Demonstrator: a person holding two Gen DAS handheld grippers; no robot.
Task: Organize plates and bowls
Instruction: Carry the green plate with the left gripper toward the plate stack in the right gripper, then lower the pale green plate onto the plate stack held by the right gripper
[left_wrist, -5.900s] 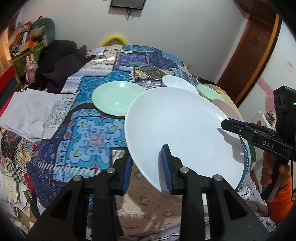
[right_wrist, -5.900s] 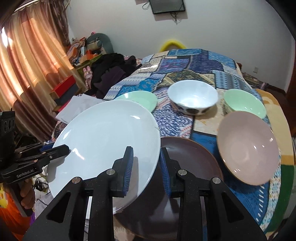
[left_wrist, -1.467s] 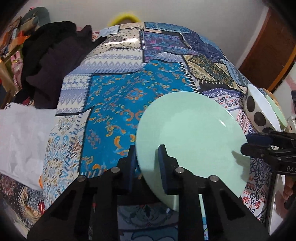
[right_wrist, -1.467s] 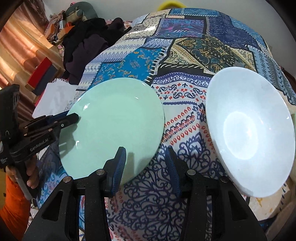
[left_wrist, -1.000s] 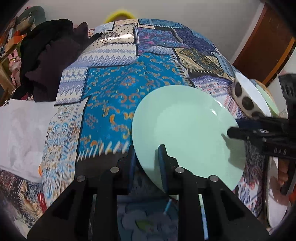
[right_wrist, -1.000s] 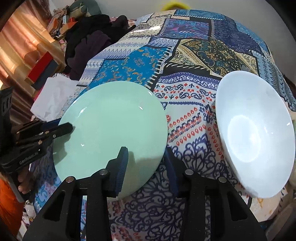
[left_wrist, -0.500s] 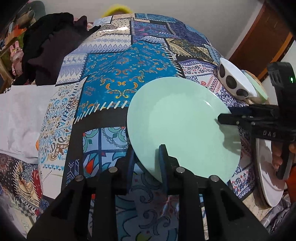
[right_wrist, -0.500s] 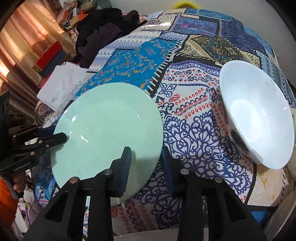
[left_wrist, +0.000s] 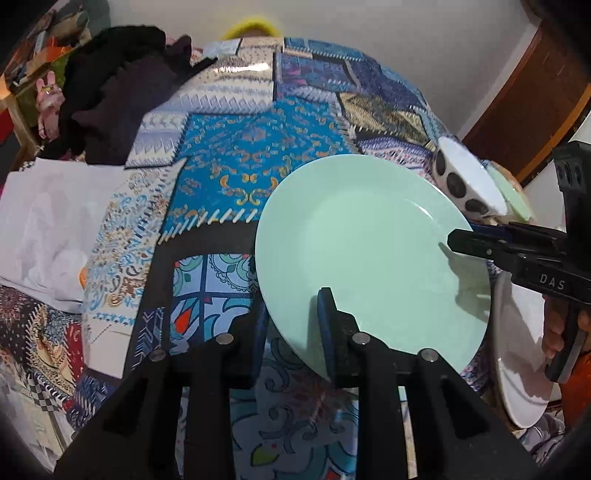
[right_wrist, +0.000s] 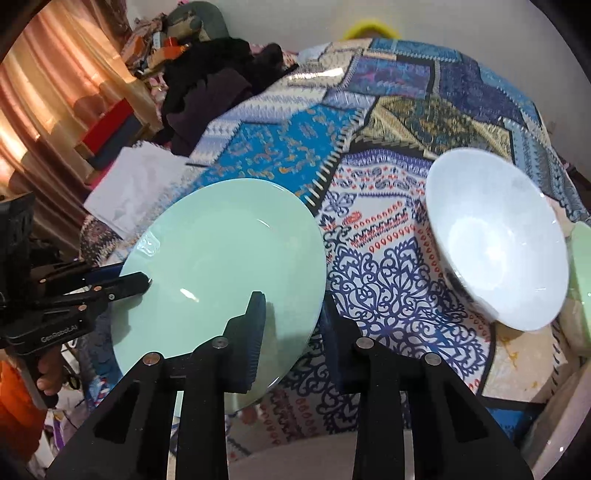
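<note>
A mint-green plate (left_wrist: 373, 254) is held tilted above the patterned tablecloth. My left gripper (left_wrist: 293, 321) is shut on its near edge. My right gripper (right_wrist: 291, 328) is shut on the opposite edge of the same green plate (right_wrist: 221, 269); it also shows in the left wrist view (left_wrist: 465, 242) at the plate's right rim. A white bowl with dark spots outside (right_wrist: 495, 236) sits on the cloth to the right, and shows in the left wrist view (left_wrist: 463, 181). A large white plate (left_wrist: 521, 354) lies at the table's right edge.
A small green bowl (left_wrist: 511, 197) sits behind the spotted bowl, and its edge shows in the right wrist view (right_wrist: 581, 266). Dark clothes (right_wrist: 210, 88) are heaped at the table's far left. White paper (right_wrist: 136, 184) lies beyond the left edge.
Earlier both grippers held the large white plate. Now they hold the green plate, which has been lifted off the cloth and carried back toward the near side over the last second.
</note>
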